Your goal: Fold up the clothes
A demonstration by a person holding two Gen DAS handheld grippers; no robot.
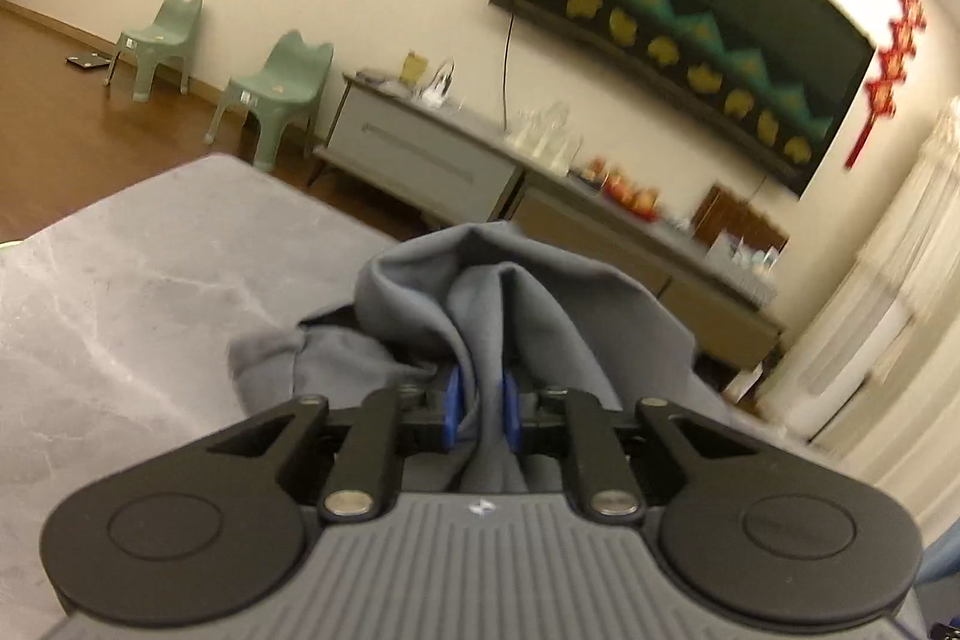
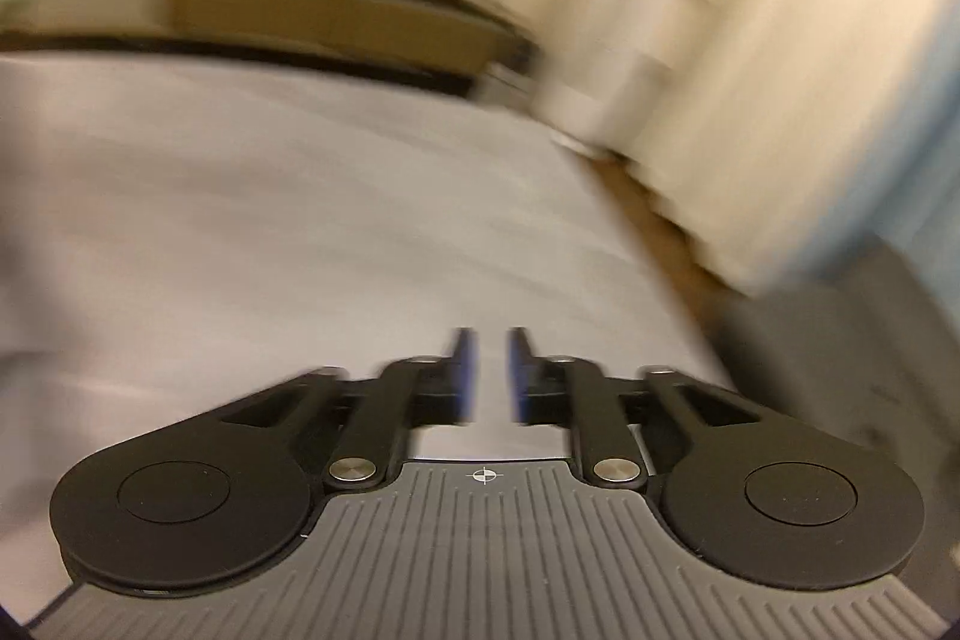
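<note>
Clothes first: one grey garment [image 1: 528, 292], soft and limp, heaped across the lower middle of my left wrist view on the pale marbled table [image 1: 120, 268]. I judge it light and floppy, likely to sag and slide on that smooth top, so a hem or a doubled fold is the place to pinch, not the loose middle. My left gripper [image 1: 480, 403] has its jaws nearly together, the blue pads [image 1: 451, 400] squeezing a ridge of the cloth that rises straight ahead of them. My right gripper [image 2: 487, 376] stands partly open with nothing between its jaws, only bare table [image 2: 300, 220] ahead in a blurred frame; the garment is not in that view.
</note>
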